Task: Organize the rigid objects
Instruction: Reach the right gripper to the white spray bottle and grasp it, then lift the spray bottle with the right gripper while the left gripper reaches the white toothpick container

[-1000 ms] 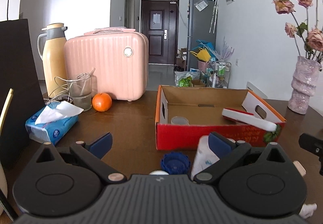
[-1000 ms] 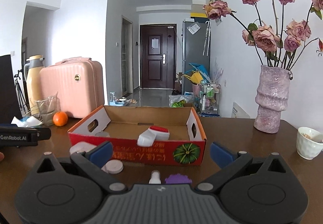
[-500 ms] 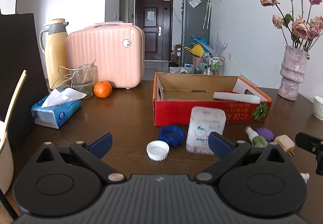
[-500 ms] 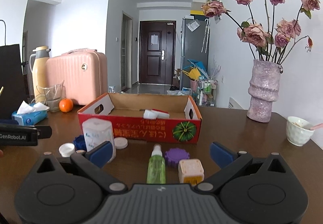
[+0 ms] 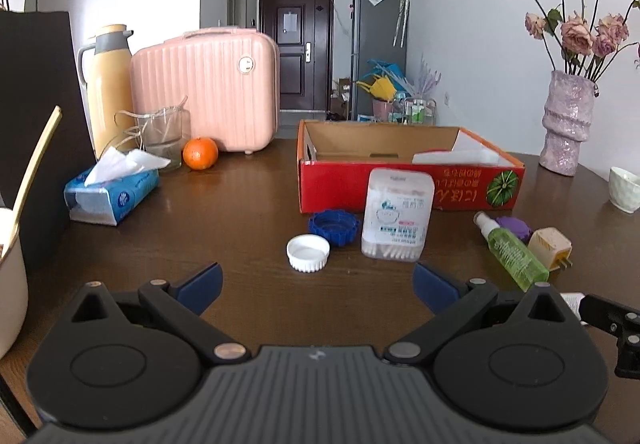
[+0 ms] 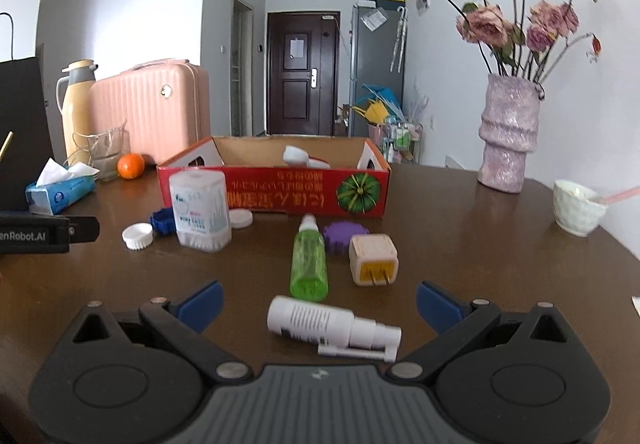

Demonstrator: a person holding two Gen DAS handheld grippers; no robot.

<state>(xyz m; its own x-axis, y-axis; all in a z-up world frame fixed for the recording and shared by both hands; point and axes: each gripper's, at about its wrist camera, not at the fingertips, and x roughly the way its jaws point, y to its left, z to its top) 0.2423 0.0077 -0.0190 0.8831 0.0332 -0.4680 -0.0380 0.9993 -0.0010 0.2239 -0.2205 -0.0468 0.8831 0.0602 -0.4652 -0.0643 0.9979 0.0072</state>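
My right gripper (image 6: 318, 302) hangs wide open and empty just above the dark table (image 6: 500, 244), and the white spray bottle (image 6: 332, 328) lies directly between its blue fingertips (image 6: 200, 300), nearest of everything. The bottle rests on its side, long axis running crosswise to my reach, base toward my left finger and nozzle toward my right; my fingers also close along that line. I judge the wrist must turn before closing, so the pads meet the barrel's sides instead of its ends. Just beyond it, the green spray bottle (image 6: 309, 260) lies pointing away from me, cap toward the red cardboard box (image 6: 276, 191), with the beige plug adapter (image 6: 373, 259) to its right and the purple cap (image 6: 345, 236) behind that. My left gripper (image 5: 316, 286), equally wide and empty, faces the white cap (image 5: 308, 252) straight ahead, then the blue cap (image 5: 334, 226) and the upright cotton swab box (image 5: 397, 215) slightly right. The box, already holding a white-and-red item (image 6: 306, 159), sits farther ahead of both. The right hand is clearly the nearer one to the white bottle.
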